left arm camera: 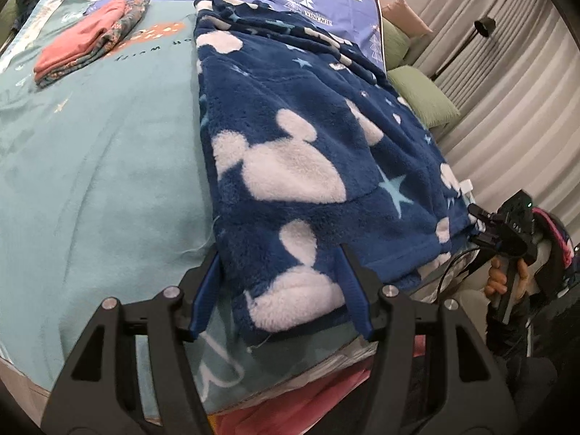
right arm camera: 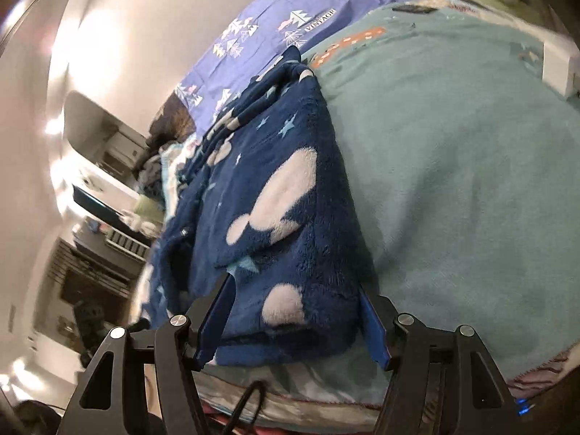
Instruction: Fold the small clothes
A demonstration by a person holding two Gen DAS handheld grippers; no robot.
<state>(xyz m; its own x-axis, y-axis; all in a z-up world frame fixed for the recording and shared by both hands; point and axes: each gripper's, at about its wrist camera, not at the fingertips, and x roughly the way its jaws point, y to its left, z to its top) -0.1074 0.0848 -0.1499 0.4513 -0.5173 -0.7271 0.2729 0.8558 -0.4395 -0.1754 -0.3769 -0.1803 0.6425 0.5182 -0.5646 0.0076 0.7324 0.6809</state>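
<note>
Between open left gripper [left arm camera: 279, 290] fingers: navy fleece garment [left arm camera: 290, 137] corner on teal blanket [left arm camera: 90, 166]

pale curtains [left arm camera: 500, 83] – green cushions [left arm camera: 424, 98] – white wall [right arm camera: 145, 36]

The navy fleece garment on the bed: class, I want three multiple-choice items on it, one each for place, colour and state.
1. Where does the folded pink and floral pile lie?
A. on the teal blanket
B. on the floor
C. on the green cushion

2. What colour are the mouse-head shapes on the navy fleece garment?
A. yellow
B. white
C. red

3. How do the left gripper jaws stand?
A. shut empty
B. out of view
C. apart, straddling the hem

A: the pile rests on teal. B: the shapes show white. C: fleece lies between spread jaws.
</note>
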